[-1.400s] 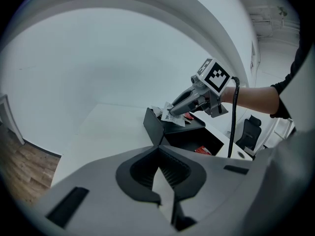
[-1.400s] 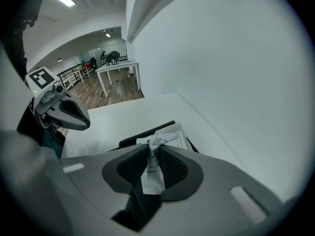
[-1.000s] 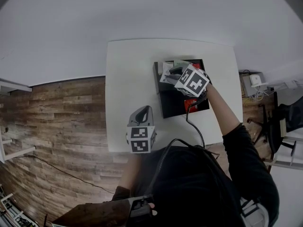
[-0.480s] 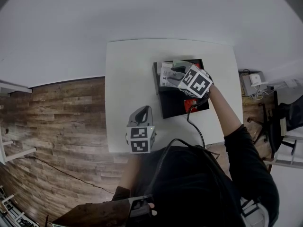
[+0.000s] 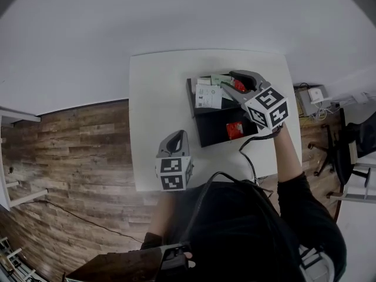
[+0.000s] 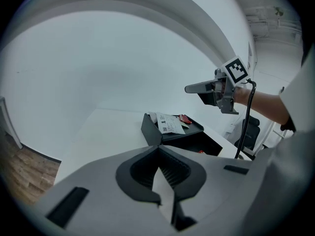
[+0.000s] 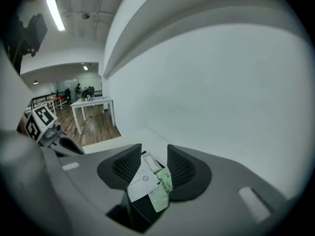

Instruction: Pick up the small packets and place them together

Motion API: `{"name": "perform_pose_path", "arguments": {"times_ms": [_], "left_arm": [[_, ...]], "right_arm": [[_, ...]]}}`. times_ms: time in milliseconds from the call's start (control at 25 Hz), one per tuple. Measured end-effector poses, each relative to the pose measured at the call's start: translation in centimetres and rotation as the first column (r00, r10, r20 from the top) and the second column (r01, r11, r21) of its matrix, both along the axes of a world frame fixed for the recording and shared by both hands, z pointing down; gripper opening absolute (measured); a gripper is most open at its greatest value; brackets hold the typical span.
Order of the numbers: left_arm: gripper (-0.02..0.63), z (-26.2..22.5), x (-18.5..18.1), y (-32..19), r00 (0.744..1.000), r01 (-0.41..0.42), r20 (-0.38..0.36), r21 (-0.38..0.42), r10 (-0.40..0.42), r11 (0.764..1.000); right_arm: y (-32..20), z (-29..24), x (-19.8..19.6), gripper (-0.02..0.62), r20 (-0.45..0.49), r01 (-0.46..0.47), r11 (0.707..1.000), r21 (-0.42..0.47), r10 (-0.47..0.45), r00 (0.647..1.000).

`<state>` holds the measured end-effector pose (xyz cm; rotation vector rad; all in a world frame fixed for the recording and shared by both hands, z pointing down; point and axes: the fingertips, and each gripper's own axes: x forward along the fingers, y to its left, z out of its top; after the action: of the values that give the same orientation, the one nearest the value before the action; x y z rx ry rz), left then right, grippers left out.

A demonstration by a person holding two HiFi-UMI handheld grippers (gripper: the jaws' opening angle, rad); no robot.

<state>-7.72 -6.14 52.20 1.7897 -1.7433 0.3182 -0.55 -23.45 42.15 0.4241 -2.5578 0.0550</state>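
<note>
A black compartment box point(image 5: 192, 96) stands on the white table point(image 5: 158, 98). A white packet point(image 5: 208, 96) and a green one point(image 5: 220, 79) lie together at its far end, a red packet point(image 5: 238, 86) beside them. Another red packet point(image 5: 235, 130) lies in the near compartment. My right gripper point(image 5: 236, 75) hovers well above the box's far right; its jaws have just been opening and hold nothing. Through their gap point(image 7: 153, 154) I see the white packet point(image 7: 142, 178) and the green packet point(image 7: 162, 191) below. My left gripper point(image 5: 176, 137) rests near the table's front, shut and empty point(image 6: 158, 149).
The right gripper's cable point(image 5: 249, 163) trails over the table's front right corner. Wooden floor point(image 5: 70, 157) lies left of the table, and an office chair point(image 5: 352, 145) stands at the right. A white wall runs behind the table.
My right gripper has let go of the white packet, which now lies in the box's far end, and has risen up and to the right. The left gripper has not moved.
</note>
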Motion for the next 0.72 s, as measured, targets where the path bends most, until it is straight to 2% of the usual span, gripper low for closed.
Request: {"name": "perform_pose_path", "arguments": {"times_ms": [160,240,320,400,560,720], "left_arm": [[-0.002,-3.2,-0.3,-1.5,1.000,0.003,-0.008,0.070,-0.002,0.998],[-0.002,-5.1,-0.5,-2.3,1.000,0.004,-0.005,0.117,-0.003,0.993],[0.000,-7.2,-0.7,-3.3,1.000,0.000,0.009,0.167,-0.001,0.986],[-0.002,-9.5,-0.9,-4.4,0.999,-0.012,0.036,0.219,0.004,0.976],[-0.002,-13.6,-0.7,-6.5,0.996,-0.043,0.091,0.314,0.015,0.948],[-0.002,-16.9,-0.5,-8.0,0.991,-0.048,0.130,0.389,-0.004,0.920]], "right_arm": [[0.0,-3.5,2.1,0.147,0.182,-0.118,0.993,-0.026,0.121,0.976],[0.2,-4.7,3.1,0.113,0.239,-0.177,0.984,-0.026,0.178,0.955],[0.3,-5.7,4.1,0.044,0.288,-0.247,0.969,-0.023,0.243,0.926],[0.6,-6.5,4.8,0.014,0.335,-0.300,0.953,-0.033,0.294,0.895],[1.6,-7.6,5.2,0.002,0.399,-0.332,0.941,-0.065,0.329,0.856],[2.4,-8.9,5.0,0.000,0.418,-0.337,0.941,-0.030,0.318,0.851]]}}
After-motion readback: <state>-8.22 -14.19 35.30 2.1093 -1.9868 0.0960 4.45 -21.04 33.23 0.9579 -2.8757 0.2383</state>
